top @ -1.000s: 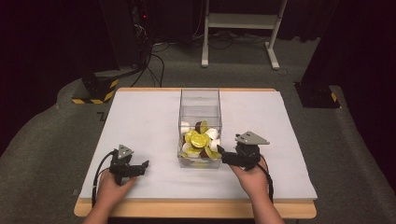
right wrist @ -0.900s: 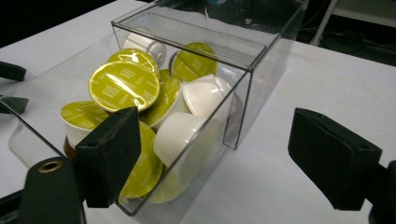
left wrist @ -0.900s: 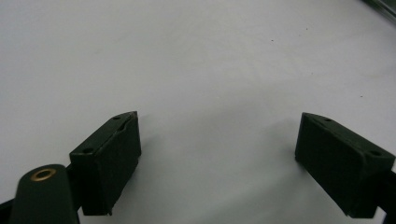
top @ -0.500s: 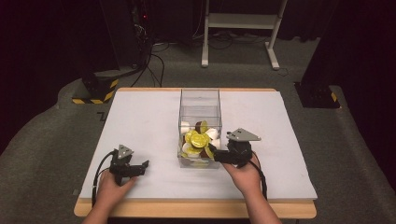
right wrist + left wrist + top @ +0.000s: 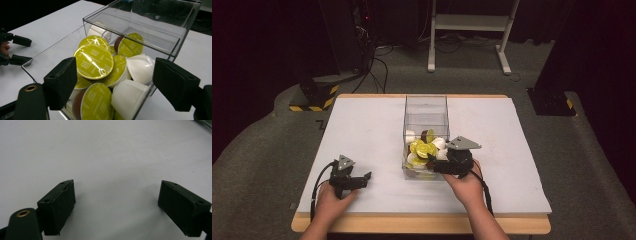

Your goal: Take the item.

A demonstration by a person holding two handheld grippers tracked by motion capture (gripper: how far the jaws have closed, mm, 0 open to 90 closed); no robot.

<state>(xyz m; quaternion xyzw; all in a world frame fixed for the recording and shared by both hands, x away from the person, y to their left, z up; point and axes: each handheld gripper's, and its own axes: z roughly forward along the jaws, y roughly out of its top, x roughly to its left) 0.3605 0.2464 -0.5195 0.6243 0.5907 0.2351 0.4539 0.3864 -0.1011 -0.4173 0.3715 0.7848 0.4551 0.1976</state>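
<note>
We are gripping two matte black handheld grippers, each carrying a grey triangular plate, blocky screw-pitted jaws, a brass rivet and a trailing black cable.

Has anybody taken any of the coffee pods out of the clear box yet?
Not yet, it seems. The coffee pods are heaped in the clear box, and none lies on the white table. In hand: the right gripper is at the box's near end, its jaws just closing around the heap but pressing nothing. The left gripper rests open on the table. Grabbing and lifting a pod is left.
</note>
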